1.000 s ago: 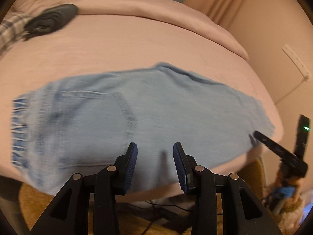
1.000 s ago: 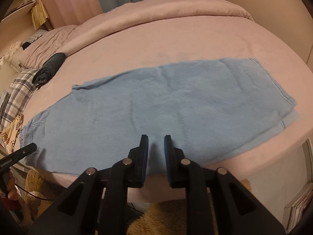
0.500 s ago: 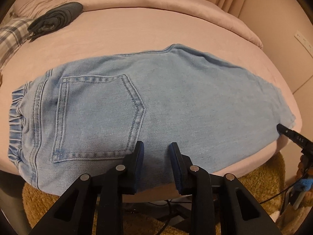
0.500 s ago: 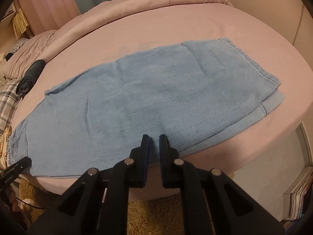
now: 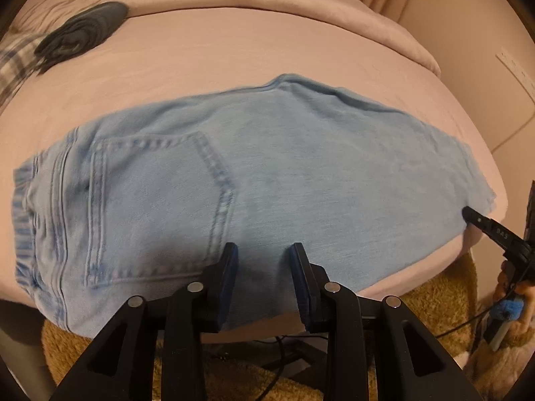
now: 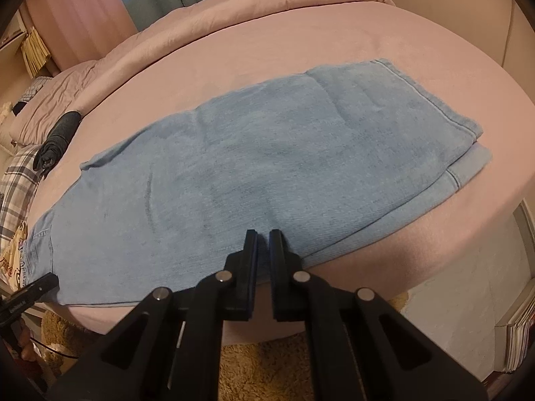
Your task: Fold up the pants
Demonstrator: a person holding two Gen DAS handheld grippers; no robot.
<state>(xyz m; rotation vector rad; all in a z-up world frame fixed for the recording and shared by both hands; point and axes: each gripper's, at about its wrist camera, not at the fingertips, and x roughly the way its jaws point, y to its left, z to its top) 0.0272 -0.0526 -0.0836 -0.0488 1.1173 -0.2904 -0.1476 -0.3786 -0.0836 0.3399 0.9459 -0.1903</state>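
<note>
I see pink bed (image 5: 234, 53), light-blue jeans (image 5: 301, 173) flat across near edge, legs doubled. My left gripper (image 5: 264, 250) over jeans by back pocket (image 5: 157, 207), jaws apart, nothing pinched. My right gripper (image 6: 263, 234) closed, empty, over near hem.

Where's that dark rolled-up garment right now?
The dark rolled garment lies on the pink bed at upper left in the left wrist view, beyond the jeans and beside a plaid cloth.
</note>
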